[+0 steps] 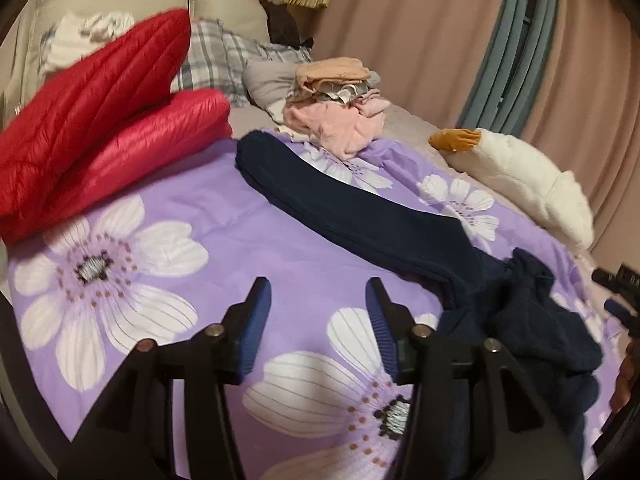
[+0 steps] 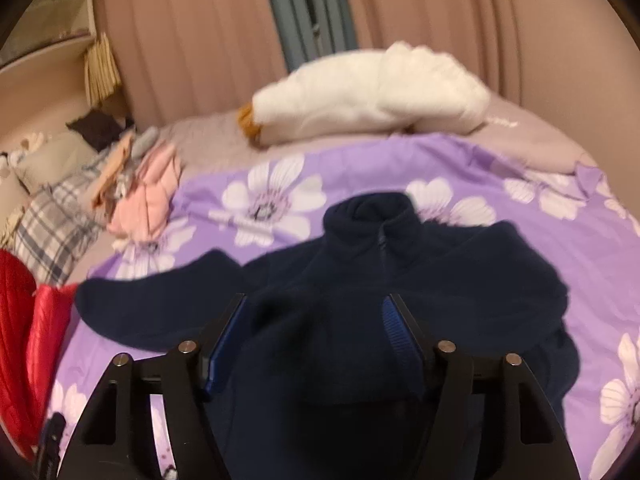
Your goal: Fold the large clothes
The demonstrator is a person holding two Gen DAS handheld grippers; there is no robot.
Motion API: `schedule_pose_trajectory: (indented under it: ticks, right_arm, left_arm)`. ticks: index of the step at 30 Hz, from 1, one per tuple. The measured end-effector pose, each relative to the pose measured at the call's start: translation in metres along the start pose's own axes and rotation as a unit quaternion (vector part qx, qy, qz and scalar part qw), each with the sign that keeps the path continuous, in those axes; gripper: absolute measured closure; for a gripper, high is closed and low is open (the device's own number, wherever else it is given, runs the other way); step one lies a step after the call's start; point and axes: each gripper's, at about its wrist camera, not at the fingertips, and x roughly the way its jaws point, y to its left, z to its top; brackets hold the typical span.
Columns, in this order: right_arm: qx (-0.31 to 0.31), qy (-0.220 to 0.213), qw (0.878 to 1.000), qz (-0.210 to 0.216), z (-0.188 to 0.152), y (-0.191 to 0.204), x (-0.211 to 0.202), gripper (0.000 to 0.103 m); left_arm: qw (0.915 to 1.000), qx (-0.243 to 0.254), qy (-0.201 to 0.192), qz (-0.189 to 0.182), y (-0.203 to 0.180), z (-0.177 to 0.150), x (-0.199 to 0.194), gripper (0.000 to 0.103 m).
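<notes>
On flowered quilt, unlabelled navy fleece between parted right claw

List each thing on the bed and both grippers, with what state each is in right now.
navy fleece: spread unfolded, one sleeve stretched out
red puffer jacket: folded
pink clothes pile: stacked, a bit messy
white plush toy: lying on its side
left gripper: open, empty
right gripper: open over the fleece

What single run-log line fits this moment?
garment: navy fleece spread on floral duvet | left tongs: open, empty | right tongs: open over fleece
</notes>
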Motion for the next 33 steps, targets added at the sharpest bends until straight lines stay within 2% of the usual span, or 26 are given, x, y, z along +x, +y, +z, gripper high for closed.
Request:
schedule_pose_trajectory:
  ticks: [3,6,11,15,21,23,26,29,33]
  right_arm:
    - [0.003,-0.005,1.000,-0.015,-0.004,-0.012,-0.008,0.035]
    - [0.008,-0.003,0.999,-0.048,-0.008,-0.030,-0.009,0.035]
    - [0.049,0.012,0.997,-0.060,-0.009,-0.062,-0.005,0.035]
    - [0.065,0.008,0.995,-0.080,-0.008,-0.076,-0.002,0.035]
    - [0.021,-0.001,0.993,-0.118,-0.009,-0.078,0.005,0.035]
    - [0.002,-0.002,0.991,-0.130,-0.011,-0.080,0.007,0.035]
    - [-0.010,-0.007,0.989,-0.146,-0.012,-0.086,0.011,0.035]
    - [0.013,-0.002,0.989,-0.150,-0.013,-0.099,0.018,0.035]
    - [0.061,0.008,0.986,-0.155,-0.021,-0.118,0.035,0.035]
  left_arm:
    - [0.9999,-0.001,-0.006,0.011,-0.001,-0.001,-0.005,0.052]
    - [1.0000,-0.001,-0.006,0.005,-0.003,-0.004,-0.008,0.052]
    - [0.9998,0.014,-0.006,0.015,-0.008,-0.006,-0.006,0.052]
    - [0.9999,0.006,-0.002,0.015,-0.008,-0.006,-0.002,0.052]
    - [0.9995,0.004,0.013,0.028,-0.013,-0.004,0.012,0.053]
    - [0.9992,0.030,0.014,0.022,-0.021,-0.005,0.015,0.053]
    - [0.9976,0.052,-0.002,0.047,-0.027,-0.007,0.015,0.053]
    - [0.9960,0.061,-0.003,0.066,-0.028,-0.008,0.022,0.053]
    - [0.9972,0.047,0.016,0.055,-0.024,-0.010,0.032,0.053]
